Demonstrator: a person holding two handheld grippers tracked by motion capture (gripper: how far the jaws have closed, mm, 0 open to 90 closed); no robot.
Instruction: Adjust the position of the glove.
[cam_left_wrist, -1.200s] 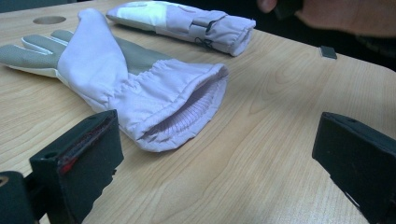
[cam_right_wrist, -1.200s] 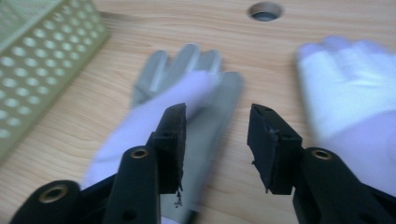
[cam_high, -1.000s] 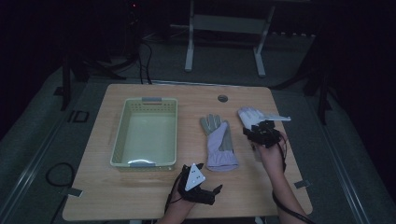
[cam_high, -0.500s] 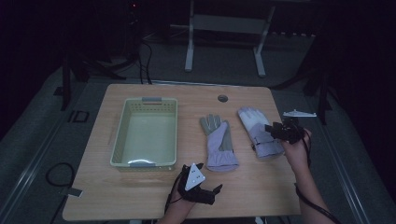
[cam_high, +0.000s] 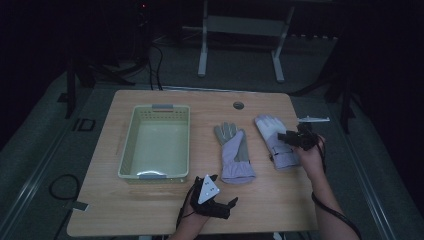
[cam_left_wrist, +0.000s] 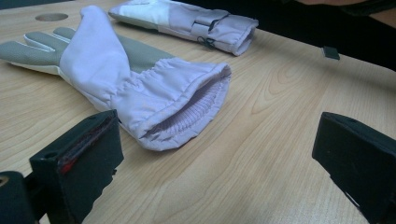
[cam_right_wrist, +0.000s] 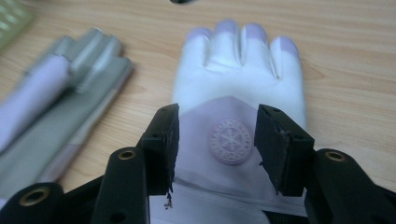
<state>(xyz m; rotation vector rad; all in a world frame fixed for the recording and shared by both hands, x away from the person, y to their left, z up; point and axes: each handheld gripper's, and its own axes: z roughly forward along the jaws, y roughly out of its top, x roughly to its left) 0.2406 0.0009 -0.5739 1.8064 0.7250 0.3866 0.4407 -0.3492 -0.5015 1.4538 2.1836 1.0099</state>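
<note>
Nearest the person, the left gripper (cam_high: 220, 200) rests on the front edge of the table (cam_high: 150, 210), its jaws spread wide and holding nothing; in its own view they frame the open cuff of the grey glove (cam_left_wrist: 140, 88), which lies flat just ahead with its fingers pointing away. Farther back and to the right, the right gripper (cam_high: 292, 137) hangs over the white glove (cam_right_wrist: 238, 74), jaws partly open and empty, one on each side of the round emblem on the back of the glove. The two gloves lie side by side, near each other but apart. Left of them the basket (cam_high: 129, 150) stands empty, and a round hole (cam_high: 238, 105) sits near the far edge. If the jaws close from this height they would likely meet on air or catch just one thin layer of fabric, so the glove could slip out or bunch up when lifted.
</note>
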